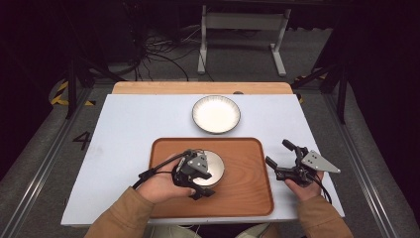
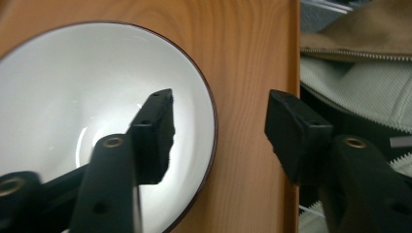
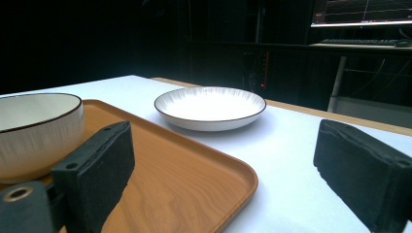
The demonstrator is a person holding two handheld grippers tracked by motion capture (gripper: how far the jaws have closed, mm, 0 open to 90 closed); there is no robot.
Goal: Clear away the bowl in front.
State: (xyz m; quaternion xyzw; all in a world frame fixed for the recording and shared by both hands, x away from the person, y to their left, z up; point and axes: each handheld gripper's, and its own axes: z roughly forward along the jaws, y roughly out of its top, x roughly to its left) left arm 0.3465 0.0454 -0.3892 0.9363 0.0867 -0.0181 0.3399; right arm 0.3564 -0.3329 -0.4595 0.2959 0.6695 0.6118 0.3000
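A white bowl (image 1: 217, 166) with a dark rim stands on the wooden tray (image 1: 247, 163), left of the tray's middle. My left gripper (image 1: 202, 191) straddles the bowl's near rim. In the left gripper view the gripper (image 2: 221, 97) is open, with one jaw inside the bowl (image 2: 73, 87) and the other outside over the tray (image 2: 252, 58); neither pad presses on the rim. My right gripper (image 1: 277, 152) hovers open just off the tray's right edge. Nothing lies between the jaws of that gripper (image 3: 226, 131), and the bowl (image 3: 34, 131) shows at the left beyond them.
A shallow white plate (image 1: 216, 114) with a dark rim sits on the pale table (image 1: 129, 129) behind the tray; it also shows as the plate (image 3: 210, 107) past the tray's corner (image 3: 184, 174). A wooden strip runs along the table's far edge.
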